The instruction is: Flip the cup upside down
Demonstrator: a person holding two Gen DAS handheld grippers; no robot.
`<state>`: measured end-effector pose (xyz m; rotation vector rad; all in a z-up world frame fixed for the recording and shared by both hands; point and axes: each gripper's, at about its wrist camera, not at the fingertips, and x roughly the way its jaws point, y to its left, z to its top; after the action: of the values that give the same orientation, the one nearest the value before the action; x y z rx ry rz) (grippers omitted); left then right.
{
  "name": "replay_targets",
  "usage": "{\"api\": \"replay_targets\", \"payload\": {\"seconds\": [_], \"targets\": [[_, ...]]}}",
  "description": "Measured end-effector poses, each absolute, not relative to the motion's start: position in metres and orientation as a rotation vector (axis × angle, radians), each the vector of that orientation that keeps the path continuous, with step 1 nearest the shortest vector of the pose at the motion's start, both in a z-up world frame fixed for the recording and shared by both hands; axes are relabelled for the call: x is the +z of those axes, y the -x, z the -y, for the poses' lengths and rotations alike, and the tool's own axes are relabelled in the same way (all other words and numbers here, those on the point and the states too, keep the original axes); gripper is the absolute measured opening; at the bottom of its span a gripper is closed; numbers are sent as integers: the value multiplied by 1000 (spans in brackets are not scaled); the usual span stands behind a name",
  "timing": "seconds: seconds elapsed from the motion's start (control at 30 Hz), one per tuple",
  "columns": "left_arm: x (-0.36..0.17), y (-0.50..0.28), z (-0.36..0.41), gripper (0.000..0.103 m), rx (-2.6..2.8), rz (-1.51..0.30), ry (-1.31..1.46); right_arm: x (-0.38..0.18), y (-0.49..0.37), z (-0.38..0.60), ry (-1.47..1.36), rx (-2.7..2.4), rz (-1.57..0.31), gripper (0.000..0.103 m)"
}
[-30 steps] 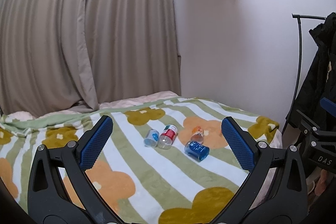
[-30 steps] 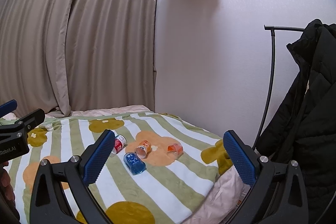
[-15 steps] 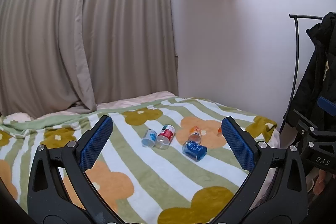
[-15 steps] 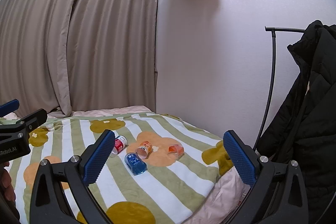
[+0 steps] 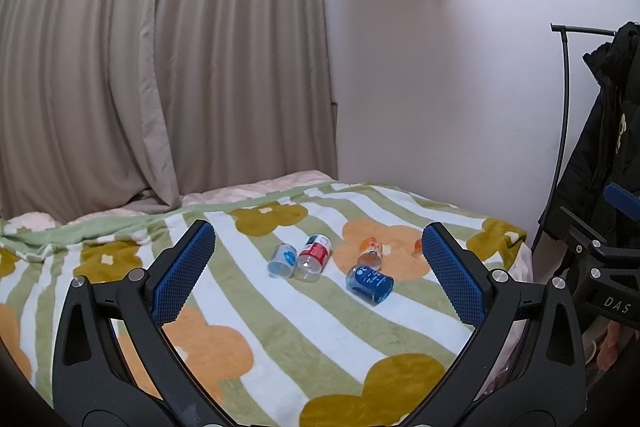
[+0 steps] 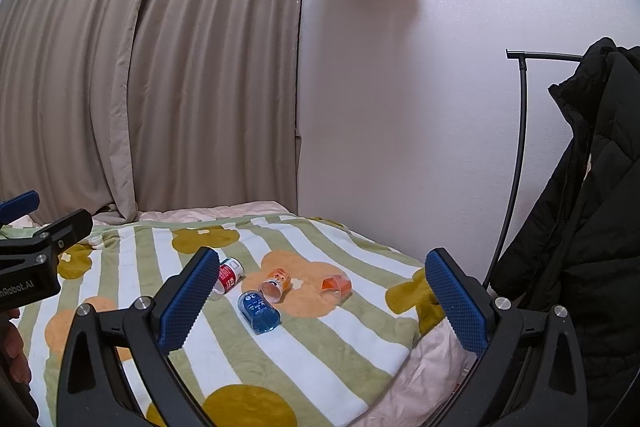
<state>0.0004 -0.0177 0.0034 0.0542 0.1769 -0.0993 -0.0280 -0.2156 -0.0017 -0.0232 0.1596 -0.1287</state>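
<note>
— Left wrist view first: what is the left tool [image 5: 318, 261] doing?
— Its blue-padded fingers [image 5: 184, 273] are spread wide with nothing between them, hovering above the bed's green-and-white striped blanket with orange and mustard flowers [image 5: 280, 339]. The cups lie well ahead of it.
— Which cups?
— Five small clear plastic ones, all tipped on their sides. A pale-blue-labelled cup [image 5: 282, 259] touches a red-labelled cup [image 5: 314, 257]. Right of them lie an orange-patterned cup [image 5: 370, 252] and, nearer the camera, a dark blue cup [image 5: 370, 283]. A plain orange-tinted cup [image 5: 417, 246] peeks out beside the right finger pad.
— And the right tool [image 6: 320, 301]?
— Also spread wide and empty, hovering over the blanket's corner [image 6: 304, 359]. Between its pads the dark blue cup [image 6: 258, 311] lies closest, the orange-patterned cup [image 6: 275, 283] just behind it, the orange-tinted cup [image 6: 336, 285] further right and the red-labelled cup [image 6: 229, 275] partly behind the left pad.
— Anything else around?
— Beige pleated curtains [image 6: 140, 87], a white wall [image 6: 400, 107], a black padded jacket on a thin black rack [image 6: 592, 207], and the left tool's body at the frame's left edge.
</note>
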Motion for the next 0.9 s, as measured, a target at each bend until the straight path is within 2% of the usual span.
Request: {"api": "replay_targets", "payload": {"seconds": [0.2, 0.37, 0.6, 0.77, 0.9], "targets": [[-11, -22, 17, 103, -117, -227, -56, -7, 18, 213, 29, -122, -178, 103], [-22, -77, 22, 103, -168, -291, -107, -21, -1, 218, 29, -116, -216, 103], [-58, -222, 42, 103, -259, -504, -185, -51, -37, 233, 12, -108, -285, 103], [-99, -336, 61, 103, -315, -723, -272, -79, -69, 240, 11, -110, -353, 103], [-135, -415, 63, 99, -329, -905, -259, -102, -95, 244, 12, -113, -406, 103]]}}
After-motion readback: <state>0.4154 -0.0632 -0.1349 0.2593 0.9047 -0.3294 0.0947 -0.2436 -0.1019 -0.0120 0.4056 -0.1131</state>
